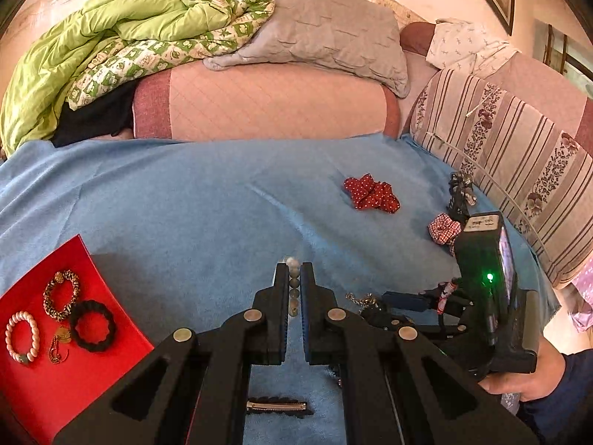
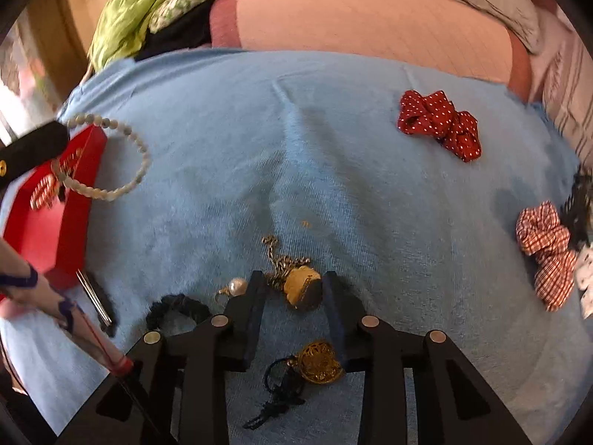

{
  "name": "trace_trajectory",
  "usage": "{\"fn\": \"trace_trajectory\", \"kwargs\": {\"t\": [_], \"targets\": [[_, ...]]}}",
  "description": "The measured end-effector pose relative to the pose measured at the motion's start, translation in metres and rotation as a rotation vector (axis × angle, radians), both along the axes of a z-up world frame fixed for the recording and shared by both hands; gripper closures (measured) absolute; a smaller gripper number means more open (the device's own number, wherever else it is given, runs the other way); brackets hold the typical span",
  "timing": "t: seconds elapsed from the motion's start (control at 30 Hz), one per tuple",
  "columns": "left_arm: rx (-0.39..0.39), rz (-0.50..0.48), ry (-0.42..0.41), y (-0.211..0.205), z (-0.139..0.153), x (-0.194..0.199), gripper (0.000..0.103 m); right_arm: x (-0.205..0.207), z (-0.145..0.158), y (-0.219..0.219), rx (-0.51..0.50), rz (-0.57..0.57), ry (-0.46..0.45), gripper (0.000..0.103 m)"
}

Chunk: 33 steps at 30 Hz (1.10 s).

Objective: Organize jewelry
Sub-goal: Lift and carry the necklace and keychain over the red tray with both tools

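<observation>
My left gripper [image 1: 294,270] is shut on a string of grey-white beads [image 1: 294,286], which runs up between its pads. In the right wrist view this beaded bracelet [image 2: 111,163] hangs as a loop over the edge of the red tray [image 2: 55,215]. The tray [image 1: 111,296] holds several bracelets and a gold chain. My right gripper [image 2: 293,276] points down at the blue cloth with its jaws apart. A gold and black pendant [image 2: 302,289] on a chain lies between them, with a gap on its left side.
Loose on the blue cloth [image 2: 370,185] lie a gold filigree pendant [image 2: 320,361], a pearl piece [image 2: 237,286], a black scrunchie [image 2: 178,309], a hair clip [image 1: 276,406], a red dotted scrunchie [image 2: 439,122] and a checked one [image 2: 546,248]. Pillows and quilts lie behind.
</observation>
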<state>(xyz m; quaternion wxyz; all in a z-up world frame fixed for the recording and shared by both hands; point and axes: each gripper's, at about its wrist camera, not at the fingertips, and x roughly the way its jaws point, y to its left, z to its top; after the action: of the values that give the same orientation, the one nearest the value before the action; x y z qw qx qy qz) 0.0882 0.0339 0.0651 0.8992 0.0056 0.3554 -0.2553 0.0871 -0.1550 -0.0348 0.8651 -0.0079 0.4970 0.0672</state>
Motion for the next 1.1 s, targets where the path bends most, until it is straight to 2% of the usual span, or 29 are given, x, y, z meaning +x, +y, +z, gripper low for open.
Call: {"fn": "trace_trajectory", "kwargs": {"t": [0.2, 0.23, 0.27, 0.47, 0.77, 1.1], "targets": [[-0.002, -0.002, 0.006, 0.001, -0.001, 0.001, 0.098, 0.003, -0.004, 0.005, -0.043, 0.02, -0.002, 0.068], [0.0, -0.003, 0.006, 0.0, -0.002, 0.001, 0.098, 0.002, -0.004, 0.005, -0.039, 0.016, -0.002, 0.069], [0.002, -0.005, 0.007, -0.001, -0.002, 0.001, 0.098, 0.002, -0.002, 0.004, -0.036, 0.015, -0.002, 0.077], [0.0, 0.001, -0.006, 0.002, 0.0, -0.001, 0.098, -0.003, 0.007, -0.008, 0.041, -0.019, -0.021, 0.078], [-0.026, 0.008, -0.029, 0.005, 0.008, -0.003, 0.098, -0.024, 0.057, -0.026, 0.178, -0.071, -0.211, 0.078], [-0.054, 0.02, -0.084, 0.019, 0.026, -0.018, 0.098, -0.045, 0.123, -0.008, 0.305, -0.059, -0.389, 0.078]]}}
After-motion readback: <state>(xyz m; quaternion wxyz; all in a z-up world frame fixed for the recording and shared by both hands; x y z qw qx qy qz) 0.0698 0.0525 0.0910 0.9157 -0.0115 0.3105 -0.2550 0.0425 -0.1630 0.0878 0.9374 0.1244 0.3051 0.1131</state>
